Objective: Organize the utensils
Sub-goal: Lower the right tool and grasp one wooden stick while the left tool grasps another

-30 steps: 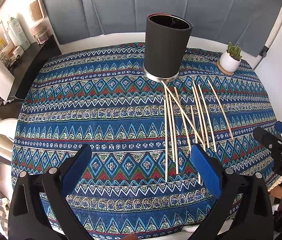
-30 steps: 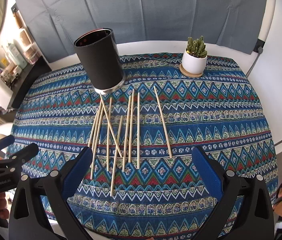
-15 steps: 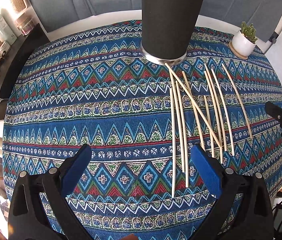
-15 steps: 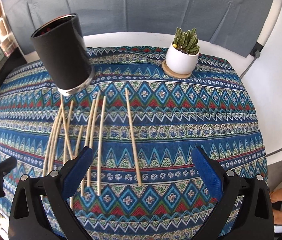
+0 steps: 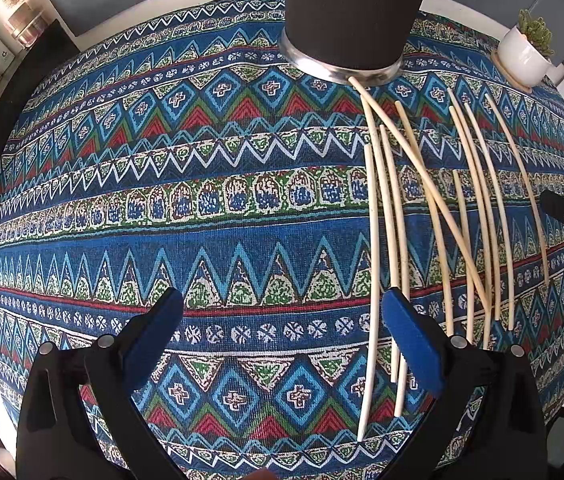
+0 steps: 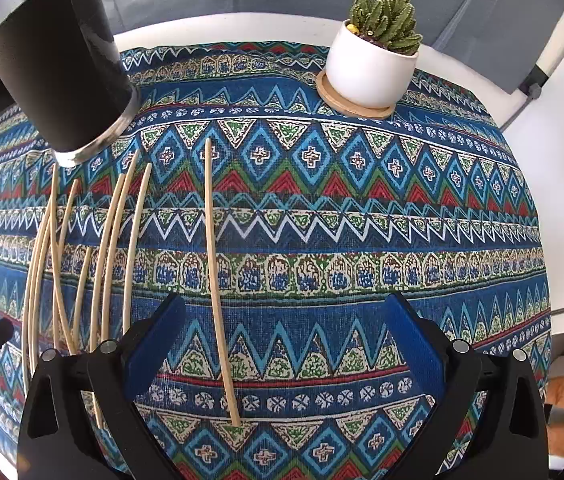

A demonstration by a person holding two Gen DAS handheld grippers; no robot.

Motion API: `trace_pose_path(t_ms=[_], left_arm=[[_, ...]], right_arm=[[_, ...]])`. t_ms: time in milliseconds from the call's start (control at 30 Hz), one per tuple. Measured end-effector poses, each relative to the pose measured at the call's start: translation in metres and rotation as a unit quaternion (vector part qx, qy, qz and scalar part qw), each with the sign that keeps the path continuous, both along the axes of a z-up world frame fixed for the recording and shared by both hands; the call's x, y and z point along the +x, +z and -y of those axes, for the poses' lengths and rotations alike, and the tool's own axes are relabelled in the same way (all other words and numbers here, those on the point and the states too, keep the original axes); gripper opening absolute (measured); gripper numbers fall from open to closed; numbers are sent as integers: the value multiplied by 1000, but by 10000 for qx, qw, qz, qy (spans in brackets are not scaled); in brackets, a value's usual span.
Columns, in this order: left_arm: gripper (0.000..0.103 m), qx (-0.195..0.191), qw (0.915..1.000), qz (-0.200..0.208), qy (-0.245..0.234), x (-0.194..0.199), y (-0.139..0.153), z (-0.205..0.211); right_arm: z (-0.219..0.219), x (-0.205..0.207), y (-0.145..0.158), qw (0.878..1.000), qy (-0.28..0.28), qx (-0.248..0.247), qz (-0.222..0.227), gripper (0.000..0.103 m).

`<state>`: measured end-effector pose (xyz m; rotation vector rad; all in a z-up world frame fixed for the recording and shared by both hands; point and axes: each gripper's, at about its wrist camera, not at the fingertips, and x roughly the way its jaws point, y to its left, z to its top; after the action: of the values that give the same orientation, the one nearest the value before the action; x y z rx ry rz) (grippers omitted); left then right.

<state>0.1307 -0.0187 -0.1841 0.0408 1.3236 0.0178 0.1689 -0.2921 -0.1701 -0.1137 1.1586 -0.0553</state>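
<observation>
Right gripper (image 6: 280, 344) is wide open and empty, and the lone chopstick (image 6: 216, 272) runs lengthwise between its fingers, lower centre. Left gripper (image 5: 282, 340), also open, has the bunch of chopsticks (image 5: 434, 216) off at right frame.

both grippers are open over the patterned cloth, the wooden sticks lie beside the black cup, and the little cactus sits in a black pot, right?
Not quite: the small green cactus sits in a round white ceramic pot, clearest in the right wrist view. The rest holds: both grippers open, thin wooden sticks by the tall black cylindrical cup.
</observation>
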Motion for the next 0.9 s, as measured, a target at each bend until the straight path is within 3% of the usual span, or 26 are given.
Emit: trace_pose_path(t_ms=[400,633,800,900], left_arm=[[98,-146,9996,-247,44,15,-26,5],[99,-134,9999,51,-24,21,-37,17],[99,-150,9995,276,-19,14,-36,14],[99,-156,9997,182,58,10,-36,12]], right_arm=[[3,21,-21,9998,115,-51,-165,95],[26,32,-28,9982,17,542,-239,96],[30,38,-30,9983,205,522,-126,97],[31,41,-31,9985,156,510,-142,97]])
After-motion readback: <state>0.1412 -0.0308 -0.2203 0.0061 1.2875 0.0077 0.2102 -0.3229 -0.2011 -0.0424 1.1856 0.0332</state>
